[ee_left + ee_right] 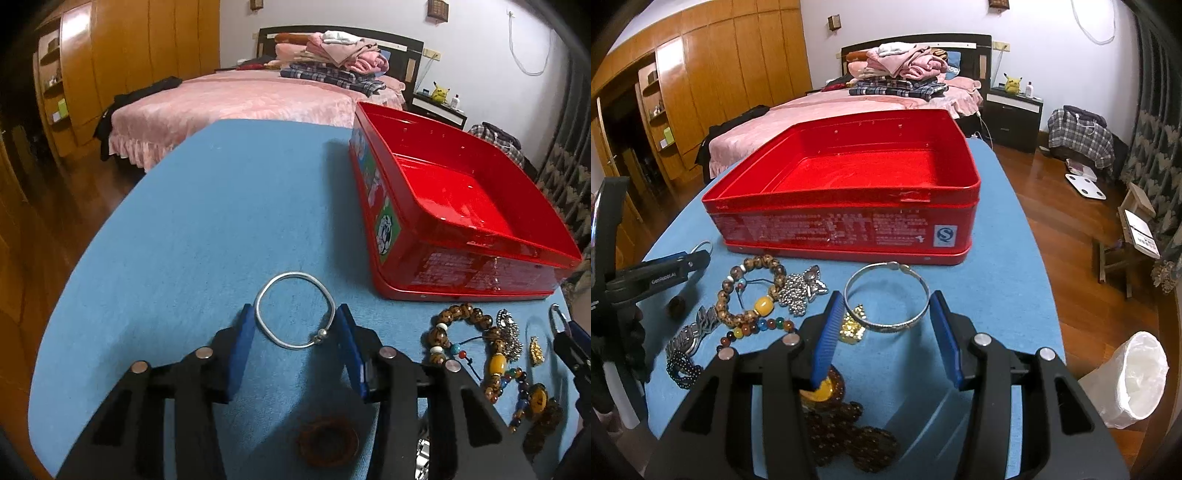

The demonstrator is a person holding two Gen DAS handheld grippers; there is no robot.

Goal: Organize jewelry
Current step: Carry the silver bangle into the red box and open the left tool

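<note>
A thin silver bangle (295,275) sits between the blue pads of my left gripper (295,308), touching both and bent slightly square; the gripper is shut on it just over the blue table. My right gripper (886,295) is shut on a wider engraved silver bangle (886,326), above a gold pendant (853,328). The open red tin box (842,229) stands right behind; in the left wrist view the red tin box (391,221) is at the right. In the right wrist view my left gripper (698,258) shows at the far left.
Loose jewellery lies between the grippers: a brown bead bracelet (753,288), a silver chain pendant (801,291), a watch (690,332), coloured beads (764,326) and dark bead strands (849,435). A bed stands beyond the table. A white-lined bin (1137,376) sits on the floor at right.
</note>
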